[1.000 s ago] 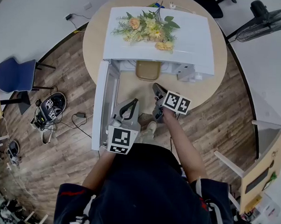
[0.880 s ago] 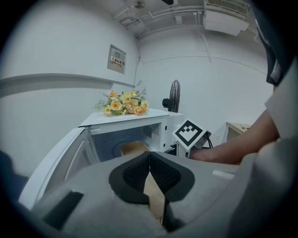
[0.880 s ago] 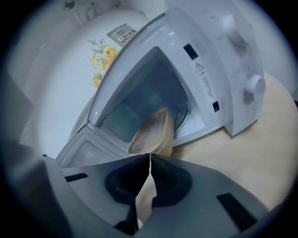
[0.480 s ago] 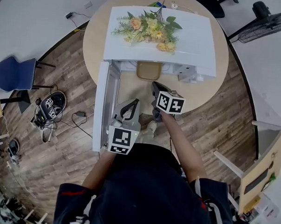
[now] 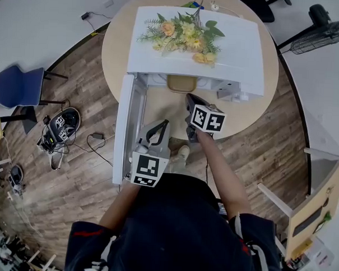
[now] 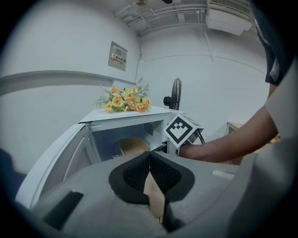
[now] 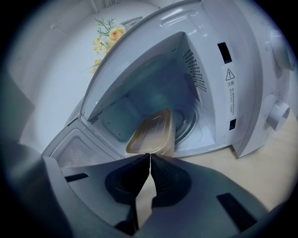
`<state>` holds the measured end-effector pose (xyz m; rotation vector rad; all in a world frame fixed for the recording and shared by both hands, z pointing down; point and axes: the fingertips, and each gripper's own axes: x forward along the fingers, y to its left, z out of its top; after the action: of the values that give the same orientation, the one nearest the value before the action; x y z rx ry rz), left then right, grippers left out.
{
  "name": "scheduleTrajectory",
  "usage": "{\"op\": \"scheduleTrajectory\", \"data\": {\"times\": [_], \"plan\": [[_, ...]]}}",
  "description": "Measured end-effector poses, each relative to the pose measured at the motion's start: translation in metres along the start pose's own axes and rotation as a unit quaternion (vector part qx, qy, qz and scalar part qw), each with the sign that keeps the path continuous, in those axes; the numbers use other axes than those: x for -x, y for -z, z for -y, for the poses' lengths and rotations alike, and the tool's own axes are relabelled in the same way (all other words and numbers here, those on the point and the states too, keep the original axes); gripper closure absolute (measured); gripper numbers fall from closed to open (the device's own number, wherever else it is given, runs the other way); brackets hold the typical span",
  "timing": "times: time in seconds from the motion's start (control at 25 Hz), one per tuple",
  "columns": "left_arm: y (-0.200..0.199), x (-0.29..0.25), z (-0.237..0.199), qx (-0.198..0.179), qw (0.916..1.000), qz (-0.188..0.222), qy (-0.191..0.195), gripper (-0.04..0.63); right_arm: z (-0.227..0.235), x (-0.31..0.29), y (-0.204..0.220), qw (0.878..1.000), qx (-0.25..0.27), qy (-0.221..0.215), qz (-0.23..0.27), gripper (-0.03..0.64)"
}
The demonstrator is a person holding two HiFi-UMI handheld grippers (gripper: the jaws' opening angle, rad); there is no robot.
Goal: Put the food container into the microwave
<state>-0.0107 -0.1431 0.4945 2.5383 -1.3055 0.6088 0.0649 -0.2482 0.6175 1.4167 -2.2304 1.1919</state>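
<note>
The tan food container (image 5: 181, 83) lies just inside the open white microwave (image 5: 229, 45), mostly hidden under its top in the head view. From my right gripper view the container (image 7: 151, 132) sits at the front of the cavity, over the glass turntable. My right gripper (image 7: 149, 155) is shut and empty, its tips right at the container's near edge; in the head view this gripper (image 5: 189, 97) points into the opening. My left gripper (image 5: 163, 124) hangs back beside the open door (image 5: 128, 124), shut with nothing in it (image 6: 149, 153).
The door swings out to the left and blocks that side. A bunch of yellow flowers (image 5: 182, 34) lies on top of the microwave, which stands on a round wooden table (image 5: 159, 106). A blue chair (image 5: 17, 89) and a fan (image 5: 325, 32) stand on the floor.
My right gripper has moved forward toward the microwave opening, and the container now sits deeper inside. The left gripper has stayed put.
</note>
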Motion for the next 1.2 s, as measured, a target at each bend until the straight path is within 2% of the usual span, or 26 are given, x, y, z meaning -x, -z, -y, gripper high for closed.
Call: {"op": "scheduleTrajectory", "data": {"times": [0.72,1.2], "plan": [[0.007,-0.002,-0.011,0.011,0.9999,-0.011,-0.007,0.578,0.005,-0.028,-0.023,1.0,0.021,0.01,0.001,0.601],[0.008,-0.001,-0.015,0.015,0.9998,-0.012,-0.004,0.578,0.008,-0.033,-0.027,1.0,0.007,0.016,0.003,0.601]]}}
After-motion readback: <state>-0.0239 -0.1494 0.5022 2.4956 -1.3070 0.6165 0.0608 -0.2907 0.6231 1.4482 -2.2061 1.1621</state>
